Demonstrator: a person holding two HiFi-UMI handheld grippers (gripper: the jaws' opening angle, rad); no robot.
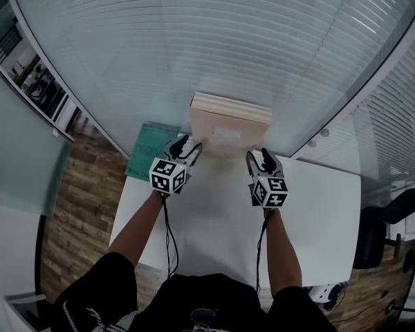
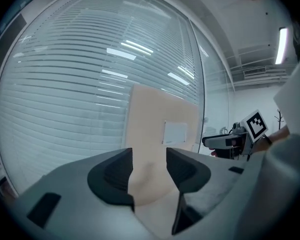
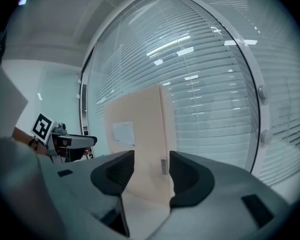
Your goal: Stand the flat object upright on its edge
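Note:
The flat object is a pale beige box [image 1: 229, 126] with a white label. It stands upright on its long edge at the far side of the white table [image 1: 221, 234], close to the glass wall. My left gripper [image 1: 189, 145] is at its lower left corner. In the left gripper view the box [image 2: 160, 119] fills the gap between the dark pads [image 2: 112, 176] of this gripper [image 2: 149, 166]. My right gripper [image 1: 258, 155] grips the lower right corner. In the right gripper view the box's end [image 3: 135, 119] sits between the pads of that gripper [image 3: 151, 169].
A glass wall with horizontal blinds [image 1: 214, 40] stands right behind the box. A green cutting mat [image 1: 149, 147] lies at the table's far left corner. Wooden floor [image 1: 76, 199] shows left of the table, and a dark chair [image 1: 373, 241] is on the right.

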